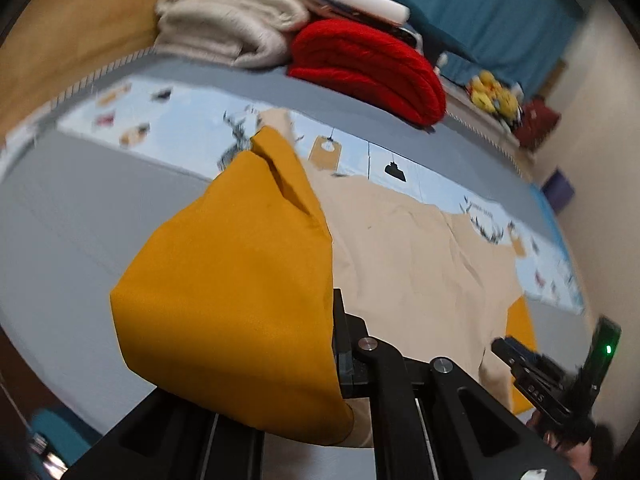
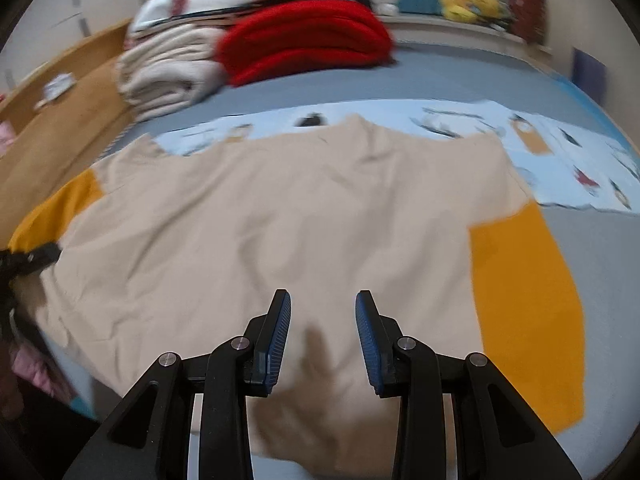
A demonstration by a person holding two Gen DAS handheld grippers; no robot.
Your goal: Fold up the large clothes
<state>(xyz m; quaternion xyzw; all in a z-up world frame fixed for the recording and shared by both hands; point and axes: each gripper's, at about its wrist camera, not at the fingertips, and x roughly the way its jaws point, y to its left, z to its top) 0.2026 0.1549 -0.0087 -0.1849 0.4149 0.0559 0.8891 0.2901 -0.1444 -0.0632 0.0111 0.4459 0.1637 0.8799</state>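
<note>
Mustard sleeve (image 1: 224, 280) pinched in the closed left gripper (image 1: 340, 344); shirt (image 2: 280, 216) lies flat on bed (image 2: 460, 76). Right gripper (image 2: 322, 336) half-open, empty. Carry sleeve across chest, keeping fold straight.

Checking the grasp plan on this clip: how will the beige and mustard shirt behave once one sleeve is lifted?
Probably floppy: the mustard sleeve pinched in the left gripper drapes and creases instead of holding shape. Likely light, since the thin shirt lies flat with shallow wrinkles on the bed. The body may drag and bunch while the right gripper hangs open above it.
</note>
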